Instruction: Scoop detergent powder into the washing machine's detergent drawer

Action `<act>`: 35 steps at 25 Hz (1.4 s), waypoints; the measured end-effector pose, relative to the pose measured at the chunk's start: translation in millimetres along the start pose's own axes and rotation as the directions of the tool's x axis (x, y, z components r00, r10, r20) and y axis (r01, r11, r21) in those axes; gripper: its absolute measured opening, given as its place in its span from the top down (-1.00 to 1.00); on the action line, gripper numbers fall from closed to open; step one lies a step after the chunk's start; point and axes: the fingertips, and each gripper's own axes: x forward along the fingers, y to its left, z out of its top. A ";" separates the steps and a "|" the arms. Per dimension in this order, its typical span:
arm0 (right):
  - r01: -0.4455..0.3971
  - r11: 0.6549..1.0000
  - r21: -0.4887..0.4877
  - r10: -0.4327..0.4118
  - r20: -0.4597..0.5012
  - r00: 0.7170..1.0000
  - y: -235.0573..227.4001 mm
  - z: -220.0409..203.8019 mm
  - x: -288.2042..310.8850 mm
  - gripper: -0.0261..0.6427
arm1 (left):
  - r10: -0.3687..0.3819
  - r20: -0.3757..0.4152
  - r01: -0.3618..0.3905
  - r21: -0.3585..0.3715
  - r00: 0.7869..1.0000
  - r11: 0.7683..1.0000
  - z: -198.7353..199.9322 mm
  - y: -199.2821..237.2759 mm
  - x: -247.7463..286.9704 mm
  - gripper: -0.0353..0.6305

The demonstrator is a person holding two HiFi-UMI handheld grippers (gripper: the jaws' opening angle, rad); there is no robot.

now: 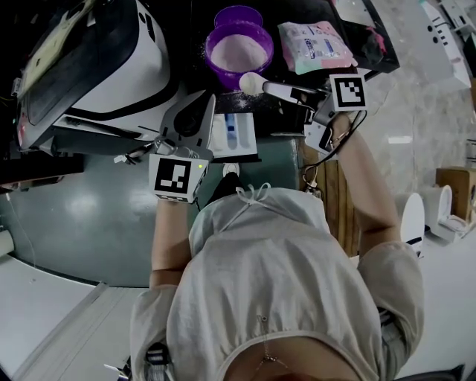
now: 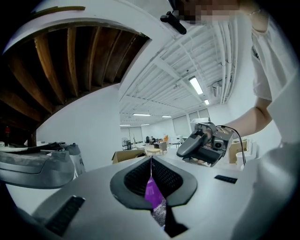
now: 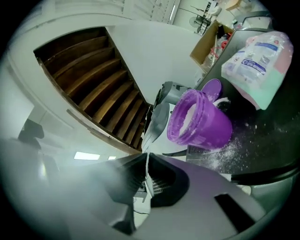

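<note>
A purple bowl (image 1: 238, 48) (image 3: 199, 119) of white powder stands on the machine's dark top. Just in front of it hangs a scoop (image 1: 251, 83) heaped with powder; my right gripper (image 1: 288, 91) (image 3: 146, 159) is shut on its thin white handle. Below the scoop the detergent drawer (image 1: 236, 138) stands pulled out, showing blue-marked compartments. My left gripper (image 1: 207, 104) (image 2: 151, 161) is shut at the drawer's left side, with nothing visible between its jaws; the bowl's purple shows through the slit under them. The right gripper (image 2: 206, 143) also shows in the left gripper view.
A detergent bag (image 1: 316, 45) (image 3: 260, 58) lies right of the bowl, and a purple lid (image 1: 238, 15) lies behind it. Spilled powder (image 3: 225, 150) dusts the dark top. A large white appliance (image 1: 111, 52) sits at the left. White fixtures (image 1: 439, 212) stand on the floor at the right.
</note>
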 end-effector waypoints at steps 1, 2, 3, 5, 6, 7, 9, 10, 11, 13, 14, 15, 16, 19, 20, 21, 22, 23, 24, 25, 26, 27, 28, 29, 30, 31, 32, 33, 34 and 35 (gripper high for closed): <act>-0.008 1.000 0.013 0.008 0.003 1.000 -0.3 -6.5 -2.9 0.89 | -0.001 -0.007 0.001 -0.003 1.000 1.000 -1.4 -6.3 -4.2 0.82; -0.018 1.000 0.026 0.018 0.005 1.000 -0.3 -13.1 -5.6 0.89 | -0.001 -0.015 0.001 -0.005 1.000 1.000 -3.3 -12.7 -8.6 0.82; -0.027 0.999 0.038 0.027 0.005 1.000 -0.3 -19.7 -8.2 0.89 | 0.002 -0.019 -0.002 -0.006 1.000 1.000 -5.1 -18.9 -13.0 0.82; -0.037 0.998 0.055 0.037 0.000 0.999 -1.8 -33.0 -13.3 0.89 | 0.013 -0.031 -0.013 -0.011 0.999 1.000 -9.6 -31.0 -22.5 0.82; -0.041 0.997 0.063 0.041 -0.004 0.999 -2.6 -39.9 -15.4 0.89 | 0.021 -0.041 -0.022 -0.016 0.999 1.000 -12.4 -36.8 -27.9 0.82; -0.047 0.996 0.073 0.047 -0.010 0.999 -2.8 -46.8 -16.9 0.89 | 0.032 -0.041 -0.033 -0.018 0.999 0.999 -14.4 -42.2 -33.4 0.82; -0.062 0.994 0.086 0.065 -0.024 0.998 -2.1 -60.5 -18.9 0.89 | 0.055 -0.055 -0.057 -0.024 0.997 0.998 -19.2 -52.4 -45.6 0.82; -0.070 0.993 0.090 0.073 -0.031 0.997 -1.5 -66.7 -19.5 0.89 | 0.066 -0.074 -0.068 -0.026 0.995 0.997 -22.2 -56.9 -52.0 0.82; -0.077 0.993 0.093 0.081 -0.037 0.996 -1.2 -72.5 -19.8 0.89 | 0.077 -0.086 -0.079 -0.028 0.993 0.996 -24.7 -60.5 -58.1 0.82; -0.085 0.992 0.094 0.090 -0.053 0.995 -1.8 -84.2 -18.2 0.89 | 0.102 -0.096 -0.105 -0.031 0.990 0.994 -28.9 -65.4 -71.3 0.82; -0.086 0.992 0.096 0.092 -0.063 0.994 -2.4 -90.5 -16.0 0.89 | 0.116 -0.102 -0.120 -0.034 0.988 0.992 -31.3 -66.8 -78.8 0.82; -0.086 0.991 0.100 0.094 -0.072 0.993 -3.0 -96.6 -13.2 0.89 | 0.130 -0.108 -0.135 -0.038 0.986 0.990 -33.7 -67.6 -86.4 0.82; -0.087 0.991 0.105 0.096 -0.080 0.992 -3.4 -102.3 -10.2 0.89 | 0.142 -0.112 -0.147 -0.040 0.983 0.988 -35.8 -68.1 -93.4 0.82; -0.084 0.990 0.117 0.095 -0.091 0.991 -5.4 -115.9 -1.4 0.89 | 0.167 -0.089 -0.171 -0.035 0.982 0.985 -38.4 -66.1 -109.0 0.82; -0.077 0.989 0.123 0.089 -0.090 0.992 -7.1 -119.4 1.9 0.89 | 0.173 -0.072 -0.175 -0.030 0.982 0.984 -38.6 -63.8 -112.6 0.82; -0.069 0.989 0.132 0.081 -0.087 0.993 -9.3 -122.5 5.8 0.89 | 0.175 -0.074 -0.178 -0.032 0.982 0.984 -40.6 -61.2 -116.2 0.82; -0.061 0.988 0.141 0.073 -0.084 0.994 -11.7 -125.4 10.1 0.89 | 0.173 -0.094 -0.177 -0.042 0.981 0.983 -44.6 -58.5 -119.8 0.82; -0.051 0.987 0.149 0.064 -0.082 0.995 -14.7 -128.2 14.9 0.89 | 0.168 -0.113 -0.175 -0.052 0.979 0.983 -48.8 -55.2 -122.8 0.82; -0.040 0.987 0.155 0.054 -0.081 0.995 -18.4 -130.8 20.2 0.89 | 0.163 -0.123 -0.171 -0.059 0.979 0.983 -52.7 -50.9 -124.9 0.82; -0.028 0.987 0.160 0.042 -0.080 0.996 -22.5 -133.2 26.0 0.89 | 0.157 -0.126 -0.166 -0.065 0.980 0.984 -56.2 -45.6 -126.2 0.82; -0.016 0.986 0.166 0.029 -0.079 0.996 -26.7 -135.5 32.3 0.89 | 0.150 -0.127 -0.159 -0.070 0.981 0.985 -59.7 -39.7 -127.0 0.82; -0.001 0.985 0.174 0.015 -0.076 0.997 -30.9 -137.9 38.5 0.89 | 0.141 -0.127 -0.151 -0.075 0.982 0.986 -63.1 -33.5 -127.4 0.82; 0.016 0.983 0.183 -0.002 -0.073 0.997 -35.5 -140.7 44.5 0.89 | 0.130 -0.127 -0.141 -0.081 0.983 0.987 -66.5 -27.6 -127.7 0.82; 0.035 0.982 0.188 -0.022 -0.070 0.997 -40.5 -143.5 50.0 0.89 | 0.119 -0.129 -0.130 -0.085 0.985 0.988 -69.9 -22.1 -127.8 0.82; 0.058 0.980 0.188 -0.046 -0.068 0.997 -46.2 -146.4 54.8 0.89 | 0.106 -0.131 -0.118 -0.088 0.986 0.989 -73.2 -17.3 -127.8 0.82; 0.084 0.979 0.185 -0.073 -0.069 0.995 -52.5 -149.4 59.1 0.89 | 0.092 -0.132 -0.104 -0.090 0.987 0.990 -76.7 -13.1 -127.5 0.82; 0.114 0.977 0.183 -0.103 -0.073 0.992 -58.9 -152.5 63.2 0.89 | 0.078 -0.132 -0.091 -0.095 0.988 0.991 -80.5 -9.5 -127.1 0.82; 0.145 0.973 0.181 -0.133 -0.078 0.988 -65.1 -155.9 67.3 0.89 | 0.063 -0.131 -0.077 -0.102 0.989 0.992 -84.3 -6.2 -126.6 0.82; 0.176 0.968 0.180 -0.163 -0.085 0.983 -70.9 -159.4 71.5 0.89 | 0.047 -0.129 -0.062 -0.112 0.990 0.992 -88.1 -3.3 -126.0 0.82; 0.205 0.962 0.180 -0.191 -0.093 0.977 -76.2 -162.8 75.6 0.89 | 0.032 -0.127 -0.047 -0.122 0.991 0.991 -91.7 -0.4 -125.4 0.82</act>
